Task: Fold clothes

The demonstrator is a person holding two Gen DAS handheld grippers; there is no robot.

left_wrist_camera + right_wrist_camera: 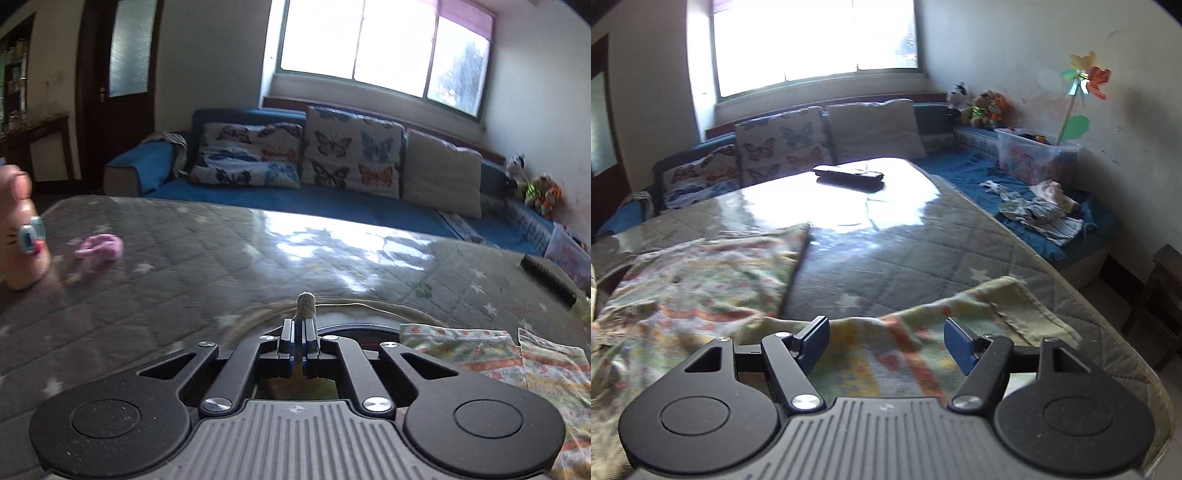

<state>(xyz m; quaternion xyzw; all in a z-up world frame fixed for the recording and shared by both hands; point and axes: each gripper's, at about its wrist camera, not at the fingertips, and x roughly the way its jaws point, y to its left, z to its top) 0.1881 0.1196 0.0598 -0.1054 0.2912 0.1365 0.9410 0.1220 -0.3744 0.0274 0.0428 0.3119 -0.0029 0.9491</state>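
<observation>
A floral patterned garment [701, 280] in pale green, orange and yellow lies spread on the grey quilted table [905, 258]. One part of it [886, 354] runs under my right gripper [886, 341], which is open just above the cloth with nothing between its blue pads [816, 341]. In the left wrist view the same garment [480, 354] lies at the lower right. My left gripper [298, 332] is shut on a beige ribbed bit of cloth [306, 304] that pokes up between the fingers; where this bit joins the garment is hidden.
A pink small object [99, 247] and a pale bottle [22, 240] sit at the table's left. A black flat remote [849, 176] lies at the far end. Behind is a blue sofa [295, 199] with cushions, a plastic box [1034, 155] and a clothes pile [1045, 214].
</observation>
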